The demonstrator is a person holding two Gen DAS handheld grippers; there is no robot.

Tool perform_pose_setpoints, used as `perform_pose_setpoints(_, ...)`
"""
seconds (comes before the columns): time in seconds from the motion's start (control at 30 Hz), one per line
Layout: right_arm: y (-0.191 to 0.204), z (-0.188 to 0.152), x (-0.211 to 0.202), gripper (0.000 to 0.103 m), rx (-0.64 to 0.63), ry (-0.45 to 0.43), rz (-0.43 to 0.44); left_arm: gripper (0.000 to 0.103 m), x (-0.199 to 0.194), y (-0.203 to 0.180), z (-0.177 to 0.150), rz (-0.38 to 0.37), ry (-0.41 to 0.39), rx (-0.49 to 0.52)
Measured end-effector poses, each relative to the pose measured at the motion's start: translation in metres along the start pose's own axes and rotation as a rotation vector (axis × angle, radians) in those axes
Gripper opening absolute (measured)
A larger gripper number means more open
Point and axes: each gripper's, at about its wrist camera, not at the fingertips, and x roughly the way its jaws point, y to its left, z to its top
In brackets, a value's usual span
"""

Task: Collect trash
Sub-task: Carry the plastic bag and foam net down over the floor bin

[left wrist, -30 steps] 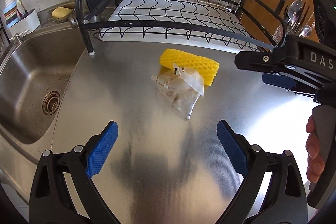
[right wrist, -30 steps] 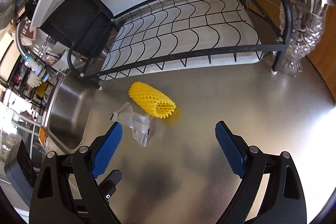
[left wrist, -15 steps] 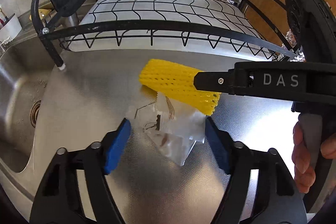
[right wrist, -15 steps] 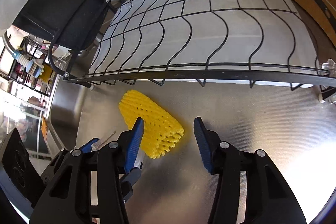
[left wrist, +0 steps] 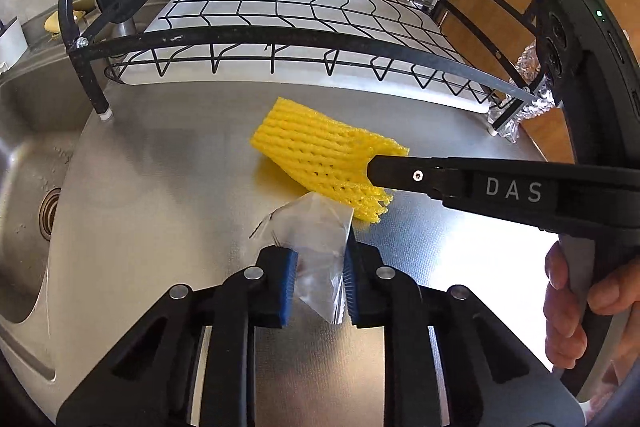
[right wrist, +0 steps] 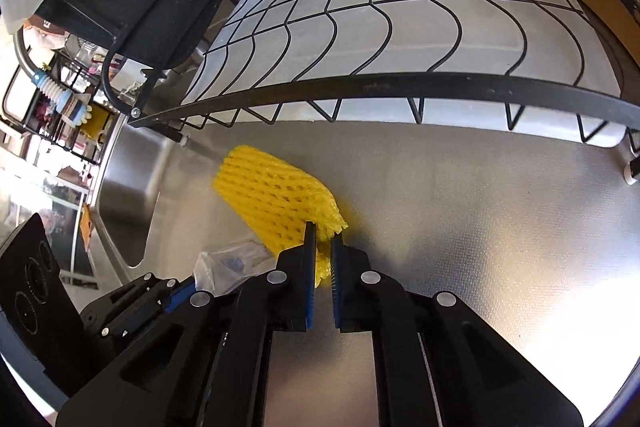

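My left tongs (left wrist: 318,279) are pinched nearly together on the clear plastic wrapper (left wrist: 316,247), whose crumpled film sticks out ahead of the blue pads and down between them. My right tongs (right wrist: 321,263) are squeezed to a narrow slit on the near end of the yellow foam net (right wrist: 276,205), with a bit of the yellow mesh caught between the pads. The net's far end points away toward the sink (left wrist: 24,187), and I cannot tell whether it still touches the steel bench (left wrist: 160,187). Wrapper and net sit just beside each other, and in the left view the wrapper overlaps the net's near edge. Behind them a black wire dish rack (left wrist: 280,39) stands on the bench over a white tray.
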Motion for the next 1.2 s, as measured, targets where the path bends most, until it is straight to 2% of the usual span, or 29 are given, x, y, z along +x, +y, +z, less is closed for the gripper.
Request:
perform_pose_setpoints(0.17, 0.009, -0.024, -0.019, 0.008, 0.011, -0.040, -0.025, 0.017, -0.027, -0.002, -0.026, -0.014, -0.005, 0.038)
perform_pose_setpoints(0.37, 0.024, -0.079, -0.050, 0.008, 0.040, -0.086, -0.065, 0.016, -0.069, -0.002, -0.074, -0.026, -0.003, 0.078)
perform_pose_setpoints(0.53, 0.043, -0.142, -0.074, 0.008, 0.055, -0.123, -0.146, 0.017, -0.105, -0.006, -0.128, -0.040, 0.006, 0.105)
perform_pose_setpoints(0.83, 0.077, -0.261, -0.104, 0.008, 0.085, -0.144, -0.165, 0.017, -0.162, -0.011, -0.230, -0.087, 0.015, 0.117)
perform_pose_setpoints(1.0, 0.084, -0.318, -0.107, 0.008, 0.105, -0.107, -0.176, 0.017, -0.160, -0.006, -0.280, -0.119, 0.069, 0.079)
perform_pose_setpoints(1.2, 0.070, -0.368, -0.085, 0.008, 0.153, -0.016, -0.204, 0.017, -0.127, 0.010, -0.329, -0.129, 0.159, 0.032)
